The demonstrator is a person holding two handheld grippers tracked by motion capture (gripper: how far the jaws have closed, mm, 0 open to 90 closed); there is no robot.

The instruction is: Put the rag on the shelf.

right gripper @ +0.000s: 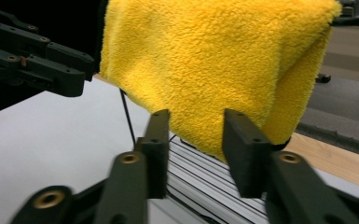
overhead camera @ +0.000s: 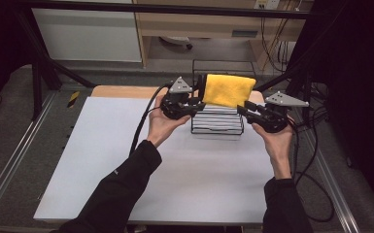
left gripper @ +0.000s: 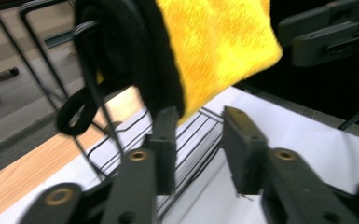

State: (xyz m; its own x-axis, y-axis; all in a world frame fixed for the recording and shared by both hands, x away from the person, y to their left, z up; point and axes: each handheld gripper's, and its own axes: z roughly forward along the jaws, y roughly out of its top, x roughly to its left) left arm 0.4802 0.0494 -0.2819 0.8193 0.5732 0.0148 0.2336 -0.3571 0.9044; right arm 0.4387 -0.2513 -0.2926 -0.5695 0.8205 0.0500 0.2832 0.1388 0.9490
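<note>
A fluffy yellow towel (overhead camera: 228, 90) hangs folded over the top of a black wire rack (overhead camera: 217, 127) at the far middle of the table. My left gripper (overhead camera: 198, 103) is at the towel's left edge and stands open. In the left gripper view the towel's lower corner (left gripper: 219, 42) hangs just beyond the left jaw, with dark fabric (left gripper: 135, 51) beside it. My right gripper (overhead camera: 241, 108) sits at the towel's right lower edge, open. The right gripper view has the towel (right gripper: 214, 60) hanging just past the tips of my right gripper (right gripper: 196, 126), with nothing pinched.
A white sheet (overhead camera: 126, 160) covers the table, with a wooden strip (overhead camera: 121, 91) along its far edge. Metal frame rails (overhead camera: 9, 160) run down both sides. The rack's wires (right gripper: 205, 177) lie under the towel. Cables (overhead camera: 143, 121) trail from both grippers.
</note>
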